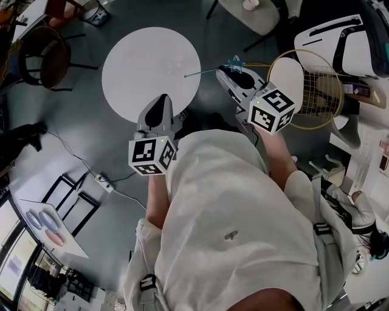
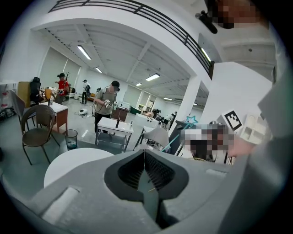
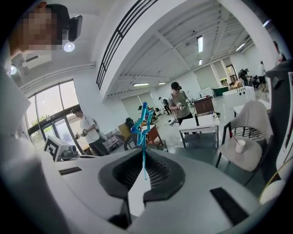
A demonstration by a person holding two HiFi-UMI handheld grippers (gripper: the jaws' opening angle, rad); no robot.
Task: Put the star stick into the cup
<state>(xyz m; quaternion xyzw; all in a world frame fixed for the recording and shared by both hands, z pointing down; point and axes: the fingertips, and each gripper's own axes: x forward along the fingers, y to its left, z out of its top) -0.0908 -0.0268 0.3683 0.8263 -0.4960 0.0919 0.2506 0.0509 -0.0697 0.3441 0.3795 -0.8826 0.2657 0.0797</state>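
Observation:
The star stick is a thin teal rod with a blue star (image 1: 234,63) on its end. My right gripper (image 1: 236,74) is shut on the rod. In the right gripper view the star (image 3: 142,120) stands upright above the closed jaws of my right gripper (image 3: 143,160). My left gripper (image 1: 161,102) hangs over the near edge of the round white table, its jaws meeting with nothing held. The left gripper view shows those jaws of my left gripper (image 2: 144,157) closed, with the star (image 2: 190,121) off to the right. A white cup (image 3: 240,146) with a straw sits on a grey chair seat, and it also shows in the head view as the white cup (image 1: 250,5).
A round white table (image 1: 151,67) lies ahead of the left gripper. A badminton racket (image 1: 311,88) lies to the right, beside white equipment (image 1: 340,45). A dark chair (image 1: 45,58) stands at the left, and a power strip (image 1: 102,181) with its cable lies on the floor. Several people stand in the room.

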